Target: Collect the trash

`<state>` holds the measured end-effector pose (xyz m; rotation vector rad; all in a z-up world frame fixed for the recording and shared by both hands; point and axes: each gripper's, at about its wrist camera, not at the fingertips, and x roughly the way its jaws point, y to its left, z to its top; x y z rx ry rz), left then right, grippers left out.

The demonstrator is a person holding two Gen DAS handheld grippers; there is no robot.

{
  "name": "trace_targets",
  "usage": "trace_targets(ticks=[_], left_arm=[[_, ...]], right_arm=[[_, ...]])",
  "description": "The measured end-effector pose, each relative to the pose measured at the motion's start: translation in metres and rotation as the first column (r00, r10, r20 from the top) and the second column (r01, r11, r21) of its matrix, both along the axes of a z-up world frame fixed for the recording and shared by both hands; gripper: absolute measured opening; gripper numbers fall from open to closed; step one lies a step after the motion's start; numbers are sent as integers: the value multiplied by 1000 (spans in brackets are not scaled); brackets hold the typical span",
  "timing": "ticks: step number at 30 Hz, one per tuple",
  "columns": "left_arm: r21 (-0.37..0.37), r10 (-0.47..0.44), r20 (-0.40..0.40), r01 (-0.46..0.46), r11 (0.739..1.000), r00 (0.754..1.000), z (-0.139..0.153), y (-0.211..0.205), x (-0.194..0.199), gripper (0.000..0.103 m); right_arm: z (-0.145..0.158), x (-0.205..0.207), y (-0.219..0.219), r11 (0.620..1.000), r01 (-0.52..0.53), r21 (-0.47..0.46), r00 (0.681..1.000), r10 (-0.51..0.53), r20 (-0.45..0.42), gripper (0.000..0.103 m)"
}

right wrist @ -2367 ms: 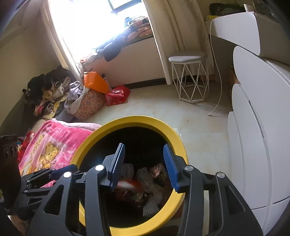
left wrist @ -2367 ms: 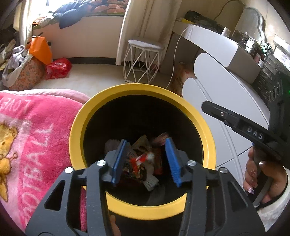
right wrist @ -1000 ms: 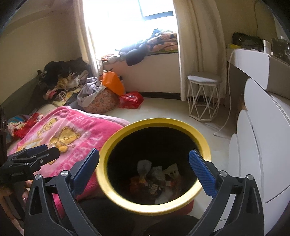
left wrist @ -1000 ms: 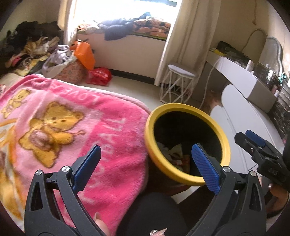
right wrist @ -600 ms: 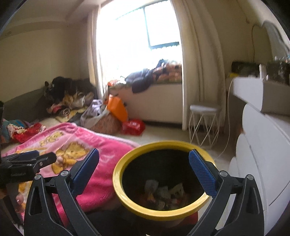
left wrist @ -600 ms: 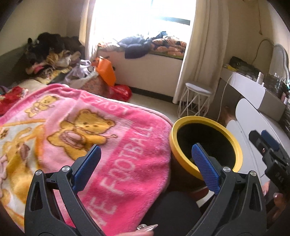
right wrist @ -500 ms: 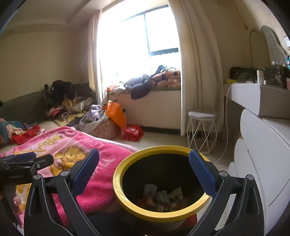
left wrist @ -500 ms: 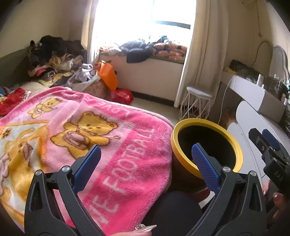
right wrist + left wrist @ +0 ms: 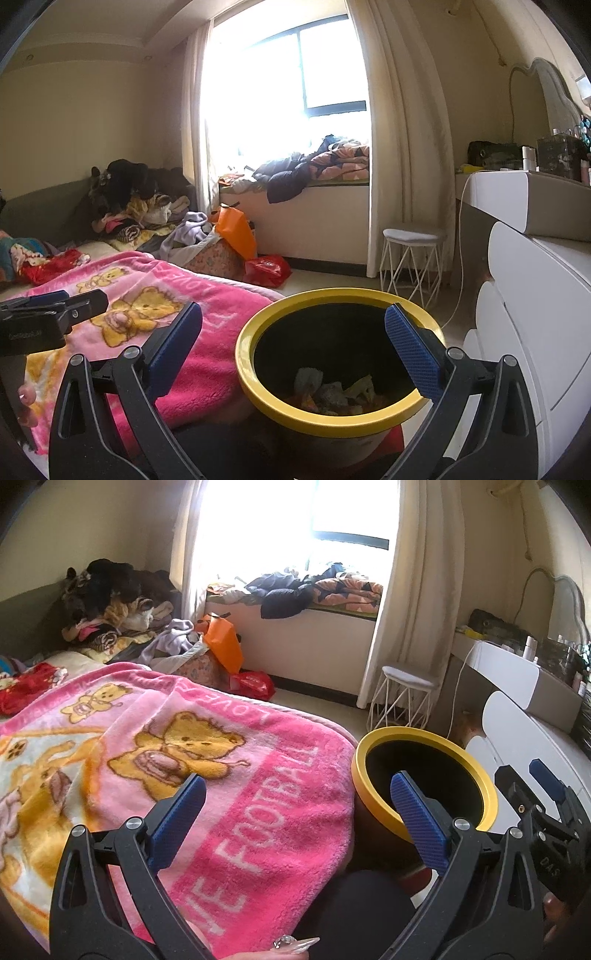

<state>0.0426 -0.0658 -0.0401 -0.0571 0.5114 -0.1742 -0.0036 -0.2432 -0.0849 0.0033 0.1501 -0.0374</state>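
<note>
Both grippers, left (image 9: 297, 812) and right (image 9: 295, 336), have lifted clear of the yellow-rimmed bin (image 9: 280, 410), jaws spread empty; its crumpled wrappers (image 9: 332, 393) look featherlight, best pinched mid-fold

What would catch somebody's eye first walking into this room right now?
Probably the bright pink teddy-bear blanket spread over the bed on the left. Right beside its edge stands the yellow-rimmed bin with crumpled trash at the bottom. Both tongs, left and right, are open and empty.
</note>
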Motion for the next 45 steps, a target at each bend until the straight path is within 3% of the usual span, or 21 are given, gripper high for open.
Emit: trace_targets(ticks=[45], left_arm=[[-5,4,-5,-4,1000,1000,-2,0,0,92]], right_arm=[[-2,0,-6,1000,16,1,1000,-16,4,97]])
